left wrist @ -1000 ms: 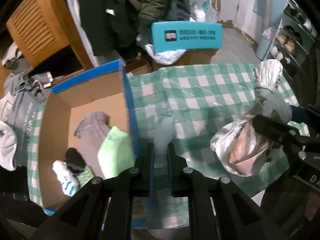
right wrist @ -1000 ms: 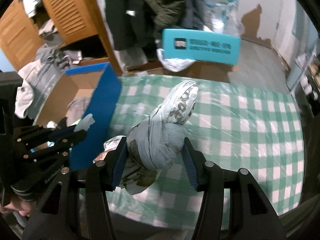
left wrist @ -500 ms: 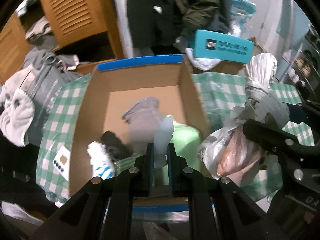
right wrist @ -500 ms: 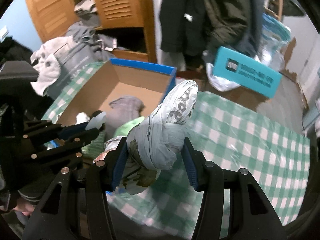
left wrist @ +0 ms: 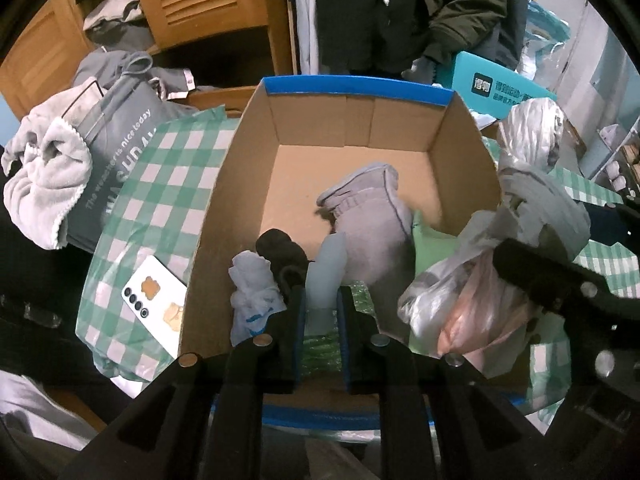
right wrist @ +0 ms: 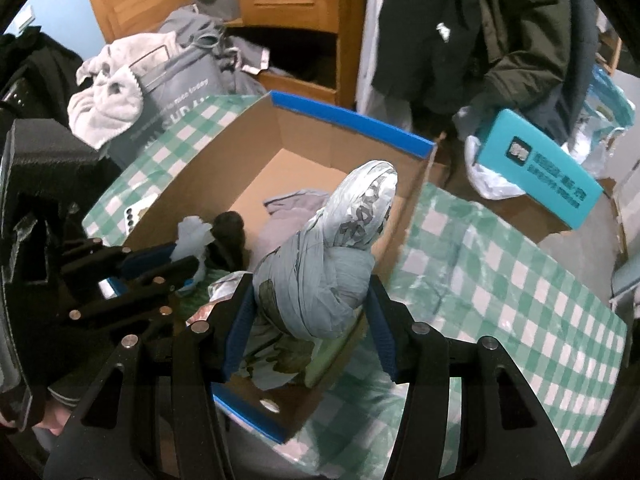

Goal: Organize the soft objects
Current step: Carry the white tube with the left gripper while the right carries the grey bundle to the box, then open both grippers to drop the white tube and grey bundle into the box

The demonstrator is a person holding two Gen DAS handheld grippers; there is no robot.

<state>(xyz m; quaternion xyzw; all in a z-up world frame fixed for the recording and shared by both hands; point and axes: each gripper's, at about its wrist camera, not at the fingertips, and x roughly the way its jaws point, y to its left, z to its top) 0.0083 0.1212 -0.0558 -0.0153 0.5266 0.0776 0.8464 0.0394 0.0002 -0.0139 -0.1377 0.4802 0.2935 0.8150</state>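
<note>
An open cardboard box [left wrist: 240,184] with blue edges sits on the green checked cloth; it also shows in the right wrist view [right wrist: 224,168]. Inside lie a grey sock [left wrist: 372,220], a green cloth [left wrist: 432,244], a black item [left wrist: 280,248] and a white-blue bundle [left wrist: 252,292]. My left gripper [left wrist: 322,304] is shut on a pale blue soft piece [left wrist: 328,264] over the box's near side. My right gripper [right wrist: 310,308] is shut on a knotted grey plastic bag bundle [right wrist: 328,256], held over the box's right wall; the bundle also shows in the left wrist view [left wrist: 532,196].
A white phone [left wrist: 154,300] lies on the cloth left of the box. A grey bag with a towel [left wrist: 52,172] sits at far left. A teal box [right wrist: 540,168] and hanging dark coats [left wrist: 400,12] stand behind. Checked cloth [right wrist: 520,280] extends right.
Both grippers have swung left from the bare cloth to the box, carrying their loads. The box now fills the middle of both views.
</note>
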